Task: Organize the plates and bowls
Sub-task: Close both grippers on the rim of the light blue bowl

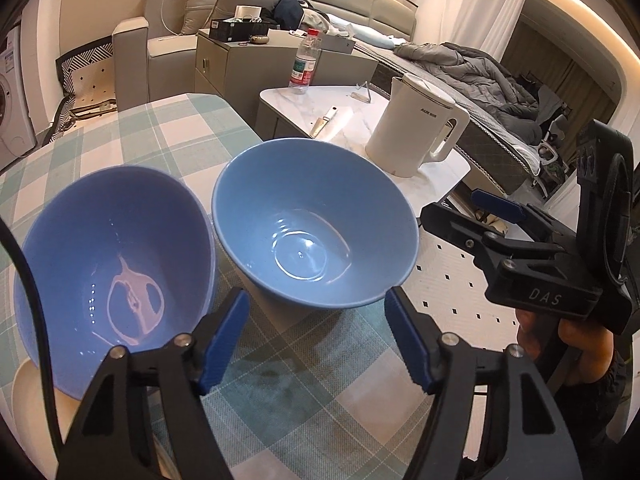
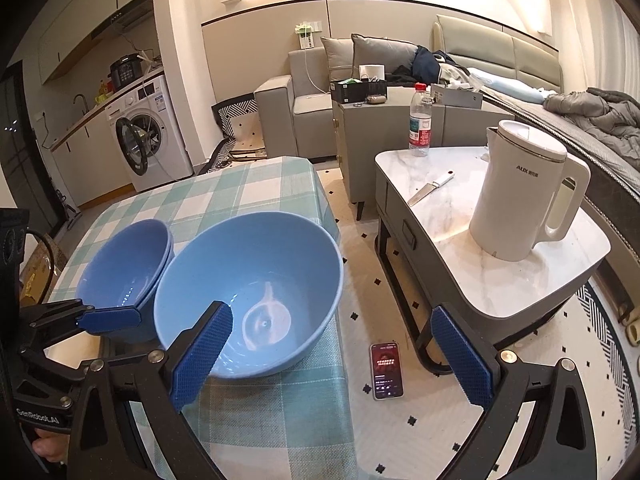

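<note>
Left wrist view: left claw (image 1: 316, 336) half open, empty, over tabletop (image 1: 280, 408). Light blue bowl (image 1: 314, 222) at 12 o'clock, stacked bowls (image 1: 116, 264) at 10. Right claw (image 2: 332, 354) wide, empty. Advice: pinch near rim, lift straight, nest gently.

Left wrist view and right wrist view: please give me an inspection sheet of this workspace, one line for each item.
Surface: green-and-white checked tablecloth, lying flat.
Job's things: light blue ceramic bowl upright near the table edge; two darker blue nested bowls beside it.
Clutter: nothing seen on the cloth.
Grippers: left gripper open, empty; right gripper open, empty.
Cables: black cable beside the left gripper.
Surroundings: white electric kettle, plastic water bottle and knife on marble side table; phone on the floor.
</note>
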`<move>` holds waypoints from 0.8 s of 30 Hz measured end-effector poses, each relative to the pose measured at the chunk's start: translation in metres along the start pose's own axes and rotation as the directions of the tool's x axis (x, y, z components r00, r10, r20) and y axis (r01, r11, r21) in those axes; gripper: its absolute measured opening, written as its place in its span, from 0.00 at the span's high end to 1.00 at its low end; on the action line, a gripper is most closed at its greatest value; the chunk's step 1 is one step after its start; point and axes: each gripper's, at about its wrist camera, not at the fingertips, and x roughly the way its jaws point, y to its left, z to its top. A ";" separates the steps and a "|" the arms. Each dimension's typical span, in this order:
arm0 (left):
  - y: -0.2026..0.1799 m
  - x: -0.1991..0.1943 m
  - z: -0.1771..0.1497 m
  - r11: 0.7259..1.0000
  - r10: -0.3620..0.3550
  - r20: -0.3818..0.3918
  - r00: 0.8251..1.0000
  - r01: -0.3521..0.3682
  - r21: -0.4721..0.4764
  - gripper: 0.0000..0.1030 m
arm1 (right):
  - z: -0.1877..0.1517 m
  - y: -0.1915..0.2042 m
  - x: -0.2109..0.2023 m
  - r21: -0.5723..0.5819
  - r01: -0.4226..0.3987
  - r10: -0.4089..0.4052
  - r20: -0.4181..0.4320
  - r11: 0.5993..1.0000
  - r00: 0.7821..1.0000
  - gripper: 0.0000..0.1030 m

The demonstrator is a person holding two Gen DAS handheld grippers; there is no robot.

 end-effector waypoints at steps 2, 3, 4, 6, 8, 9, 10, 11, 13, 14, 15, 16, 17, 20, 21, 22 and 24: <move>0.001 0.002 0.001 1.000 0.005 0.000 1.000 -0.005 0.000 0.32 | 0.001 -0.004 0.006 0.015 -0.003 0.003 -0.010 1.000 1.000 0.01; 0.002 0.003 0.002 1.000 0.005 -0.001 1.000 -0.005 -0.002 0.32 | 0.002 -0.005 0.010 0.021 -0.005 0.006 -0.016 1.000 1.000 0.01; 0.002 0.005 0.002 1.000 0.005 -0.004 1.000 -0.005 -0.003 0.32 | 0.002 -0.006 0.012 0.021 -0.007 0.008 -0.018 1.000 1.000 0.02; 0.003 0.007 0.003 1.000 0.005 -0.008 1.000 -0.005 -0.003 0.33 | 0.004 -0.007 0.017 0.022 -0.012 0.013 -0.025 1.000 1.000 0.09; 0.003 0.009 0.003 1.000 0.006 -0.012 1.000 -0.006 -0.003 0.36 | 0.005 -0.007 0.025 0.018 -0.024 0.025 -0.043 1.000 0.999 0.17; 0.003 0.010 0.003 1.000 0.008 -0.014 1.000 -0.008 -0.002 0.36 | 0.005 -0.007 0.029 0.017 -0.023 0.024 -0.052 1.000 0.998 0.22; 0.004 0.011 0.003 1.000 0.010 -0.015 1.000 -0.011 -0.001 0.36 | 0.006 -0.006 0.032 0.014 -0.021 0.022 -0.060 1.000 0.998 0.24; 0.004 0.012 0.004 1.000 0.012 -0.017 1.000 -0.012 0.000 0.37 | 0.006 -0.006 0.037 0.008 -0.025 0.025 -0.068 1.000 0.997 0.28; 0.004 0.014 0.004 1.000 0.016 -0.019 1.000 -0.016 0.000 0.38 | 0.006 -0.005 0.042 0.006 -0.032 0.032 -0.079 0.999 0.996 0.30; 0.005 0.015 0.004 1.000 0.019 -0.018 1.000 -0.019 0.001 0.38 | 0.005 -0.004 0.044 0.005 -0.033 0.034 -0.082 0.999 0.996 0.32; 0.005 0.015 0.004 1.000 0.021 -0.018 1.000 -0.021 0.002 0.38 | 0.005 -0.004 0.047 0.005 -0.037 0.038 -0.086 0.999 0.996 0.35; 0.006 0.016 0.005 1.000 0.021 -0.019 1.000 -0.021 0.001 0.39 | 0.005 -0.004 0.049 0.007 -0.040 0.040 -0.092 0.999 0.995 0.36; 0.006 0.017 0.005 1.000 0.020 -0.019 1.000 -0.020 0.000 0.40 | 0.005 -0.004 0.050 0.009 -0.042 0.043 -0.094 0.999 0.995 0.39; 0.007 0.018 0.007 1.000 0.023 -0.021 1.000 -0.023 0.001 0.41 | 0.005 -0.004 0.053 0.012 -0.050 0.051 -0.099 0.999 0.994 0.43; 0.008 0.019 0.007 1.000 0.022 -0.022 1.000 -0.022 0.000 0.41 | 0.005 -0.004 0.054 0.010 -0.050 0.051 -0.100 0.999 0.994 0.43; 0.008 0.019 0.007 1.000 0.020 -0.022 1.000 -0.020 0.000 0.42 | 0.005 -0.004 0.054 0.008 -0.050 0.050 -0.102 0.999 0.994 0.44; 0.009 0.021 0.007 1.000 0.019 -0.024 1.000 -0.019 0.001 0.42 | 0.005 -0.003 0.054 0.003 -0.057 0.057 -0.099 0.998 0.993 0.51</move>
